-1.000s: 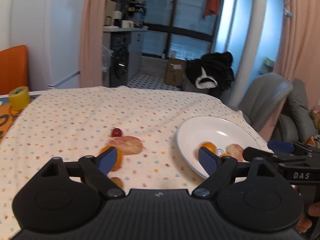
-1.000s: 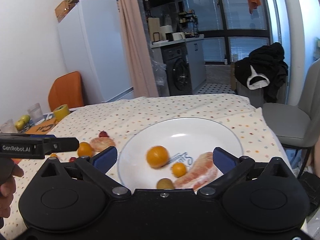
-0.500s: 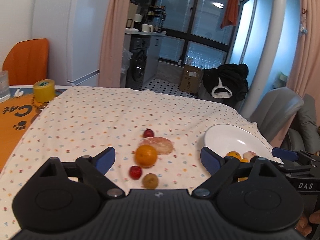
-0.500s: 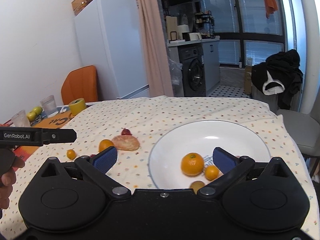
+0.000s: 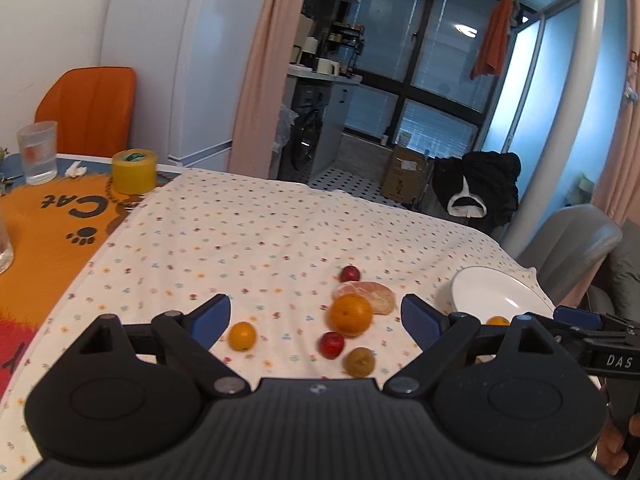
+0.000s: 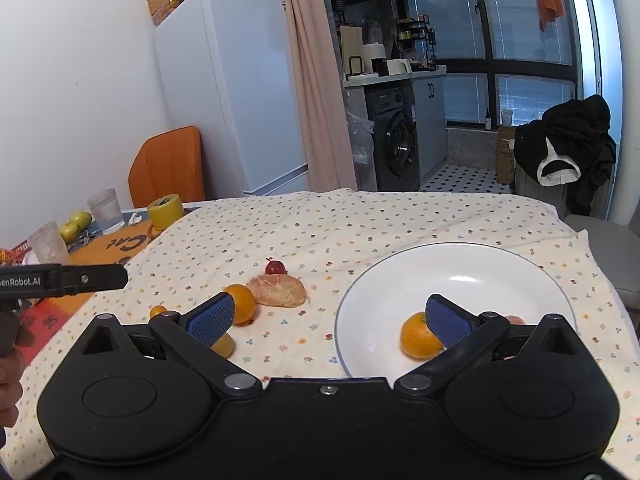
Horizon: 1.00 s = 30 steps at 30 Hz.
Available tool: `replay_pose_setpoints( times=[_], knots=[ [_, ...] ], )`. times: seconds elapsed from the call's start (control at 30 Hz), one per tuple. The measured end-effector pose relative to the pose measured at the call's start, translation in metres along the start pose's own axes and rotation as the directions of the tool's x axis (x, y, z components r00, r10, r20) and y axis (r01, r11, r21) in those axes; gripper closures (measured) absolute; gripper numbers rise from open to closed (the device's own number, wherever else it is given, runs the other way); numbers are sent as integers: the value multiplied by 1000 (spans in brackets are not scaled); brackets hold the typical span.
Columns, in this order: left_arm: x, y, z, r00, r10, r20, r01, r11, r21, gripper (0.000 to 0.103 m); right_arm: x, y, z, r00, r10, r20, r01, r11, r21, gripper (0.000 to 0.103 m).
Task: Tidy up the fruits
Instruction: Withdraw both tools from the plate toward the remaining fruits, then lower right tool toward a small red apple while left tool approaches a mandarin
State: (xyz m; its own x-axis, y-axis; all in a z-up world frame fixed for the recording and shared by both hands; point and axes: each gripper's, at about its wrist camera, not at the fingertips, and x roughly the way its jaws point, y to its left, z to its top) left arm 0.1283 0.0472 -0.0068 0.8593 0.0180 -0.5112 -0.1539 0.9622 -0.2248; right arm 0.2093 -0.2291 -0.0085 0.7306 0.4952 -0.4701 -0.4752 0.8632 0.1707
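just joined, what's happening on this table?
A person holds two tools over a floral tablecloth, sorting fruit onto a white plate. Both the left tool and right tool are open and empty. On the plate an orange is visible. Still on the cloth: a larger orange, a peeled segment, two red fruits and some small ones.

plate (image 5: 496, 294) half-hidden behind the jaws, fruit in it – mostly covered

Both claws hang above the table (image 5: 280, 232), jaws spread wide and empty. The left claw (image 5: 316, 316) sits left of the right claw (image 6: 332, 316), each gripped by a hand (image 5: 616, 440).
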Motion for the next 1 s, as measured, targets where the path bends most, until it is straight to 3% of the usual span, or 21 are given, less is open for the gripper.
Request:
replay_pose_setpoints(
  times=[0.23,0.43,0.7,0.77,1.0],
  knots=[
    [4,22,0,1000,23,-4,-23,1000,-17,13,11,5,3,1000,20,0,-20,999,35,0],
    [11,35,-1,999,36,-12,-36,999,-34,18,25,18,6,999,39,-17,-39,999,-3,2],
    [24,47,-4,999,33,-37,-35,998,-58,37,44,39,8,992,106,-68,-109,993,-41,20],
    [28,50,-6,998,37,-45,-40,997,-65,42,51,44,7,987,129,-93,-133,990,-35,30],
    [41,57,-12,996,41,-79,-47,996,-79,47,68,65,2,974,178,-140,-188,980,-62,41]
  ],
)
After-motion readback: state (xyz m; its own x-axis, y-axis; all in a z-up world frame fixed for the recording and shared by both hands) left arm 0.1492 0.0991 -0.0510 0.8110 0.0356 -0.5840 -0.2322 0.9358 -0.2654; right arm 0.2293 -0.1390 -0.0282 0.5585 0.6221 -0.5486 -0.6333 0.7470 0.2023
